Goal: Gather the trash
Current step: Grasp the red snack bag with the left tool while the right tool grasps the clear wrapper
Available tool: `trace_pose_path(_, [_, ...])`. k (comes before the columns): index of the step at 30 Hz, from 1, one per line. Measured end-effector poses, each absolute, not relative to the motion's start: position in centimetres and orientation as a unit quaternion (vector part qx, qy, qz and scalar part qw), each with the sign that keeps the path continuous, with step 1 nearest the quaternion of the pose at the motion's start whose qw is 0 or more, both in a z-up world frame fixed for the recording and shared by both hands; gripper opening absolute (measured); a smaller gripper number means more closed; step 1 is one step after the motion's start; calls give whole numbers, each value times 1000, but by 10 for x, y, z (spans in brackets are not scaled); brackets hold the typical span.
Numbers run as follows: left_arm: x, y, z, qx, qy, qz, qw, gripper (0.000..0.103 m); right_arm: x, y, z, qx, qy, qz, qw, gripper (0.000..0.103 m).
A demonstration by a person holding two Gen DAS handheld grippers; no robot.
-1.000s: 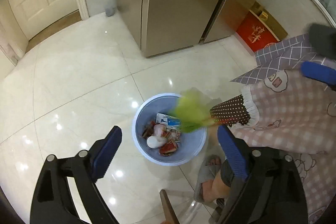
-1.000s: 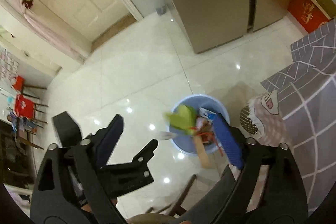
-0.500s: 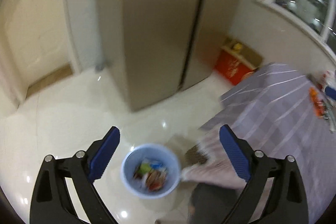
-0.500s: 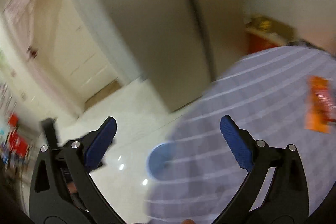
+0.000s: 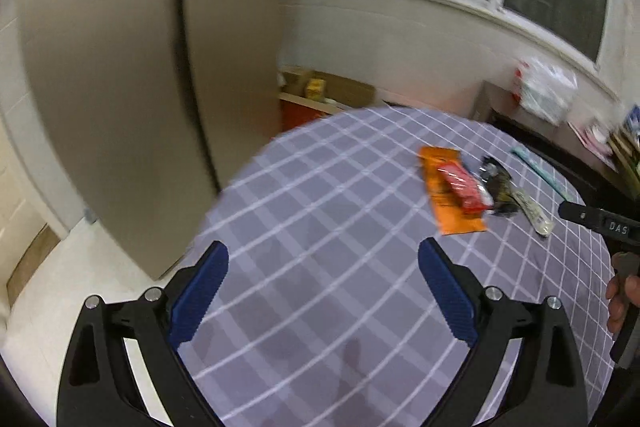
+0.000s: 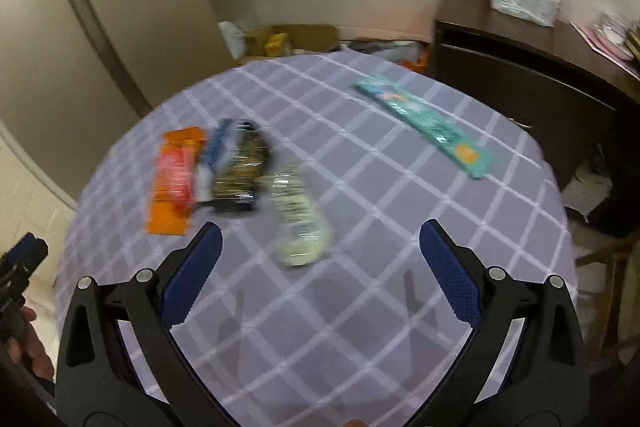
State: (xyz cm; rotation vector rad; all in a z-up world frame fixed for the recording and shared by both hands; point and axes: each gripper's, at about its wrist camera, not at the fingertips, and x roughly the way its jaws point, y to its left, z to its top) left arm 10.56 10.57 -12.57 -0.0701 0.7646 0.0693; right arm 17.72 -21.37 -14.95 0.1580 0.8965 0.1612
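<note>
Left view: the left hand-held gripper (image 5: 322,293) is spread wide and holds nothing. It hangs over the near edge of the tabletop (image 5: 320,219). The trash lies toward the far right edge: an orange pack (image 5: 450,201) with a red wrapper (image 5: 464,187) on top. They look thin, light and crinkly.

Right view: the right hand-held gripper (image 6: 318,269) is spread wide too, with nothing in it. A clear bottle (image 6: 298,219) lies on its side mid-tabletop, just ahead. It looks light, smooth and may roll, so pinch across its middle. A dark wrapper (image 6: 240,167) touches it. A teal pack (image 6: 424,125) lies well apart, near the far right edge.
</note>
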Motion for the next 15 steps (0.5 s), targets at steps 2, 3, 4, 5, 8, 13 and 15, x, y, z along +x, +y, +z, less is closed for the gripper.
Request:
trace_pose_path(2, [122,86,-131,-27,380,18,924,94,181,-213,-155,64,437,77,894,97])
trace_pose_path(3, [127,79,-133,-25,383,15,923,94,184,-205,-160,59,439,79,893,97])
trace_pose_path(4, [134,71,-134,-23,386,12,922,94,187,-203,-162,53,439,82,893,96])
trace_pose_path(5, [141,63,-135,-23,388,8,921,94,198,-201,-167,41,442,89,891,90])
trace_pose_path(8, [159,48,-137,-26,392,-2,920,94,208,-191,-177,18,451,103,886,69])
trace_pose_path(13, [188,23,-138,-17,397,-13,917,94,203,-176,-170,-29,434,108,894,23])
trace_pose_path(15, [202,9,-143,-4,407,-15,913,94,200,-181,-167,-7,433,118,894,15])
